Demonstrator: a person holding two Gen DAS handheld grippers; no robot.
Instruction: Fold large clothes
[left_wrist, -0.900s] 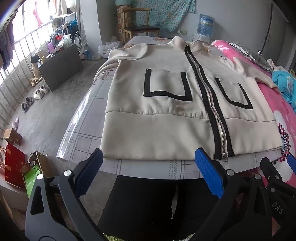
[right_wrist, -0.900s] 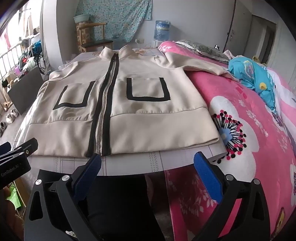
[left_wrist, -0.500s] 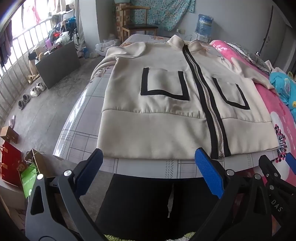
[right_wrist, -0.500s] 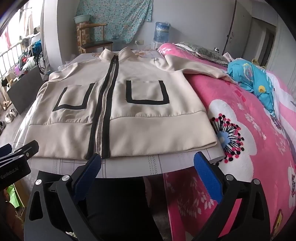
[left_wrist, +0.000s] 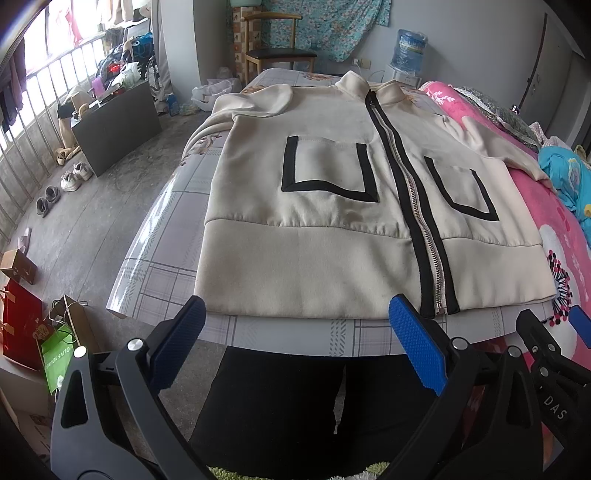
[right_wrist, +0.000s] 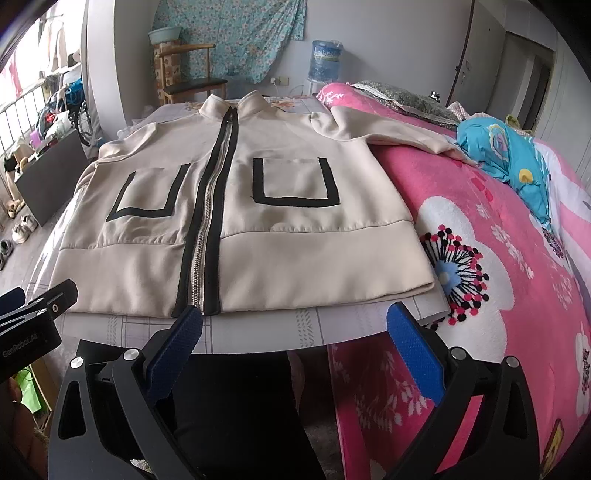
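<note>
Jacket lies flat, front up, zipped, on the table; collar far, hem along the near edge. One sleeve reaches onto the pink blanket beside the table.

Left gripper: jaws wide apart, nothing between them, just short of the hem.

Right gripper: jaws wide apart, empty, near the hem, beside the zipper end.
</note>
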